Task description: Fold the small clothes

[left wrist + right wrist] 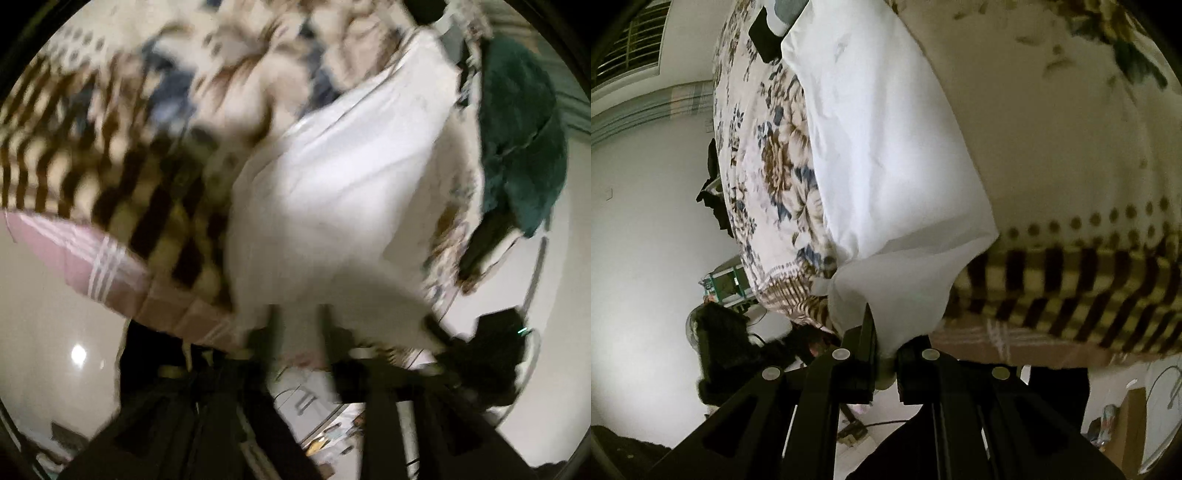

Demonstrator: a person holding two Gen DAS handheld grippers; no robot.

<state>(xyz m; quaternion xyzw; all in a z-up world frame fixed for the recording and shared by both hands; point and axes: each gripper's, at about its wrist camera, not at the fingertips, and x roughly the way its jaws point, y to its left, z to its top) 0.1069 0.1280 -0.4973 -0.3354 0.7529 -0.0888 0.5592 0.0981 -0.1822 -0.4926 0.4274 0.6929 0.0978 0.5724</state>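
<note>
On bed (1071,147) — both jaws pinch white garment (886,166).

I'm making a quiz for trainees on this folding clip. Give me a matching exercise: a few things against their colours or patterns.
Things:
1. garment held in the right tongs
2. bedspread
3. cloth at the far edge, left wrist view
4. sheet under the bedspread's striped border

Looks:
A. dark green
B. plain white
C. pink with white lines
D. blue and brown flowers

Pairs: 1-B, 2-D, 3-A, 4-C
</note>
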